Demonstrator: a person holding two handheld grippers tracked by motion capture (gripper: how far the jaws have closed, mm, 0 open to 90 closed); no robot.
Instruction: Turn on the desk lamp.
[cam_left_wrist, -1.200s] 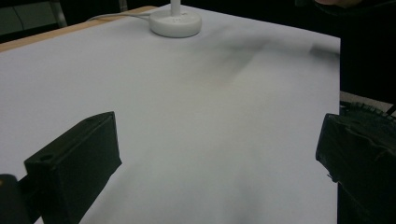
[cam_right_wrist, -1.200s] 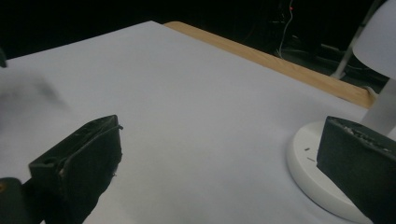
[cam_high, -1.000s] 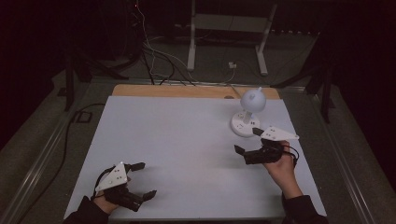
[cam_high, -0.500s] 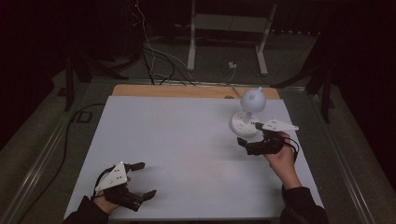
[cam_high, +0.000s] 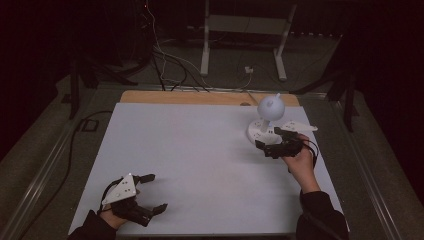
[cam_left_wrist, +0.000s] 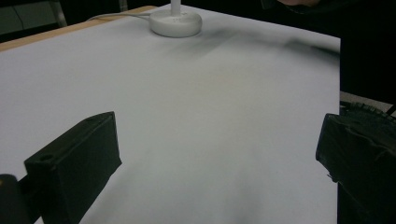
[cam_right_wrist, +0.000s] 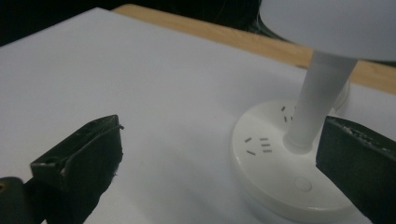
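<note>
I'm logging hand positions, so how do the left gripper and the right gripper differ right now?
The right gripper is at the round base of the white desk lamp; the left gripper is far from it, near the table's front edge. The right reaches forward, the left sits low. Both are open and hold nothing.

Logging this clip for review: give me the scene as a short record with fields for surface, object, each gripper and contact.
surface: white table, wooden strip along its far edge
object: white lamp, round base with socket slots and a button, upright stem, round head
lamp position: far right part of the table
right gripper: open, at the near side of the lamp base, jaws spread towards it
left gripper: open, low over the near left corner, nothing between the jaws
contact: none visible between right gripper and lamp
</note>
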